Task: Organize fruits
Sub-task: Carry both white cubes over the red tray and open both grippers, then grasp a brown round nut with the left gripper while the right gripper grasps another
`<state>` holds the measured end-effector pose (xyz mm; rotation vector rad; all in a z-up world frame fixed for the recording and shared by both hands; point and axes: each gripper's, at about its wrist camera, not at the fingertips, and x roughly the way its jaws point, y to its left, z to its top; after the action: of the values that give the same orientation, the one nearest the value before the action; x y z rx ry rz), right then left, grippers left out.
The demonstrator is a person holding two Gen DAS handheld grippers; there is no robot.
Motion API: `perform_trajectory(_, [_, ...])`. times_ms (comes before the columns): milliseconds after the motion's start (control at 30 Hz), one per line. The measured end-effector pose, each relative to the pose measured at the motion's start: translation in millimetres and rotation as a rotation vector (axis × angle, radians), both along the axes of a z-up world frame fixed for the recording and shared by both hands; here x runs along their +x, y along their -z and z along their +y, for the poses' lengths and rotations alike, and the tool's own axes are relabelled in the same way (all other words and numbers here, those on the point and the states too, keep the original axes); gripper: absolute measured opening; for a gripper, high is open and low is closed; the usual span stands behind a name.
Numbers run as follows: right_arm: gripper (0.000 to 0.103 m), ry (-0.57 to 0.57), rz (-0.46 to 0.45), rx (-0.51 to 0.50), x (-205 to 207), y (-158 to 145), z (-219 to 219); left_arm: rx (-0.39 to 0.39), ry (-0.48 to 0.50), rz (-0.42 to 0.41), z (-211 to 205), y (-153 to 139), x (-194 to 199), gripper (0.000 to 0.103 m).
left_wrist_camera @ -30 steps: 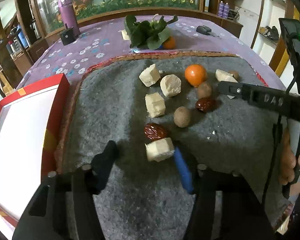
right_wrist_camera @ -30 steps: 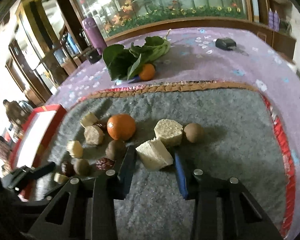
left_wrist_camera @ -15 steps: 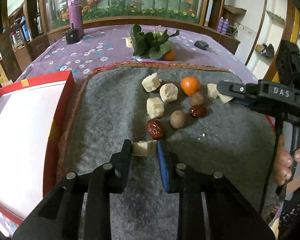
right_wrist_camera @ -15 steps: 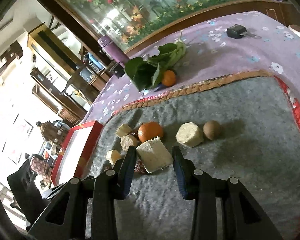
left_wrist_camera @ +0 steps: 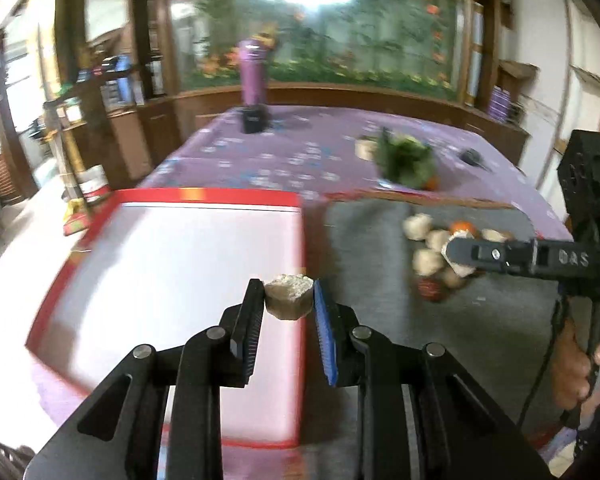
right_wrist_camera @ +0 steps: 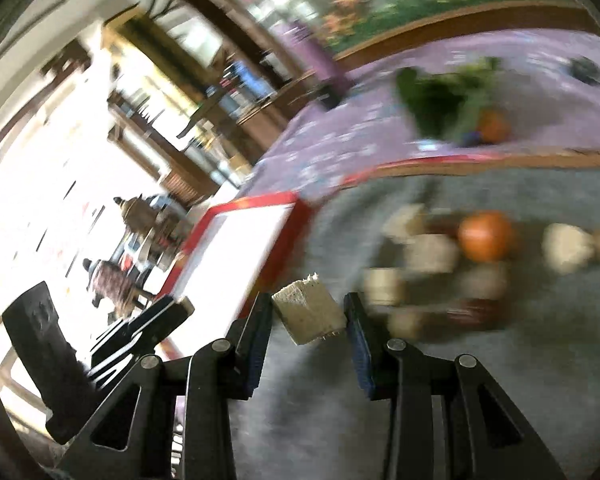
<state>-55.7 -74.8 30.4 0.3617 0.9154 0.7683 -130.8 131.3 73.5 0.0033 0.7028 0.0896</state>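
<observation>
Lifting off the grey mat (left_wrist_camera: 380, 320), both claws, left claw (left_wrist_camera: 288, 300) and right claw (right_wrist_camera: 308, 312), now carry clamped pale chunks (left_wrist_camera: 287, 295) toward the red tray (left_wrist_camera: 304, 240), starting the sorting

Both fisheye views smear with motion blur; the white tray (left_wrist_camera: 172, 280) glares overexposed, ceiling light reflects in the glass above it, edges bend darkly.

A purple bottle (left_wrist_camera: 253, 74) stands at the far end of a purple flowered cloth (left_wrist_camera: 292, 152), a small black box (left_wrist_camera: 254, 120) at its foot. Behind, a glass case of plants (left_wrist_camera: 320, 28); wooden shelves (left_wrist_camera: 100, 92) at left
</observation>
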Motion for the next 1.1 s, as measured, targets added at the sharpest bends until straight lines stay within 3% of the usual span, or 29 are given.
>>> perform_trajectory(333, [0.037, -0.204, 0.0, -0.082, -17.7, 6.0, 141.7, 0.0, -0.192, 0.061, 77.9, 26.2, -16.0, 0.023])
perform_trajectory(467, [0.038, -0.223, 0.015, -0.147, -24.0, 17.0, 170.1, 0.009, -0.239, 0.093, 92.9, 35.7, -18.8, 0.023])
perform_trajectory(567, [0.04, -0.237, 0.044, -0.136, -27.3, 20.2, 178.4, 0.016, -0.273, 0.101, 99.7, 37.1, -20.7, 0.023])
perform_trajectory(633, [0.044, -0.245, 0.056, -0.117, -27.2, 19.8, 175.8, 0.047, -0.304, 0.104, 101.5, 36.4, -21.1, 0.024])
perform_trajectory(667, [0.045, -0.246, 0.052, -0.098, -28.0, 17.0, 171.1, 0.066, -0.315, 0.102, 102.3, 35.4, -19.7, 0.029])
perform_trajectory(767, [0.053, -0.222, 0.013, -0.043, -27.2, 7.1, 152.2, 0.106, -0.345, 0.067, 97.1, 25.4, -24.4, 0.067])
perform_trajectory(900, [0.053, -0.128, -0.03, -0.015, -18.7, -7.5, 98.9, 0.116, -0.255, 0.005, 69.6, 7.0, -31.4, 0.069])
perform_trajectory(1100, [0.057, 0.102, -0.092, -0.072, -2.8, -19.3, -17.2, 0.088, -0.024, 0.013, 6.6, 0.9, -23.2, 0.071])
